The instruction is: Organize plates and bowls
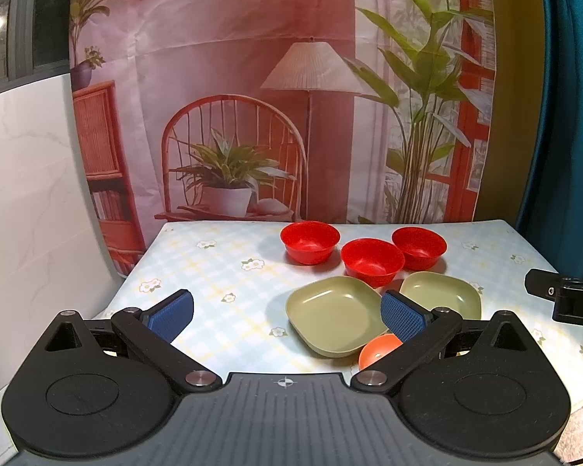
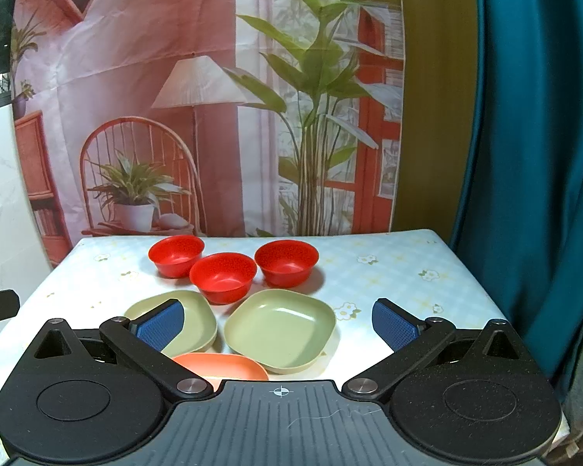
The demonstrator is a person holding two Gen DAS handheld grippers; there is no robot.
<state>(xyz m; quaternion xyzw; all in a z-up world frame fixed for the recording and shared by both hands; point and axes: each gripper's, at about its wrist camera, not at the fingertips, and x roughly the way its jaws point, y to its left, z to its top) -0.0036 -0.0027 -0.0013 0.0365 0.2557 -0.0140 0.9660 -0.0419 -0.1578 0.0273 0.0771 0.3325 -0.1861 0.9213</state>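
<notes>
Left wrist view: the left gripper (image 1: pixel 287 316) is spread wide and empty above the tablecloth (image 1: pixel 221 272). Behind the near green plate (image 1: pixel 332 316) stand three red bowls (image 1: pixel 372 262); a second green plate (image 1: pixel 441 295) lies just right of it, and an orange plate (image 1: pixel 377 351) peeks out at its near edge.

Right wrist view: the right gripper (image 2: pixel 278 324) is likewise wide open, holding nothing, its fingers framing the right green plate (image 2: pixel 281 328). The orange plate (image 2: pixel 221 365) sits nearest, partly hidden.

Three red bowls (image 2: pixel 223 276) behind green plates (image 2: pixel 281 328)

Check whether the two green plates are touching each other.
Apart. The right wrist view shows a strip of tablecloth between the left green plate and the right green plate, with the orange plate in front of that gap.
</notes>
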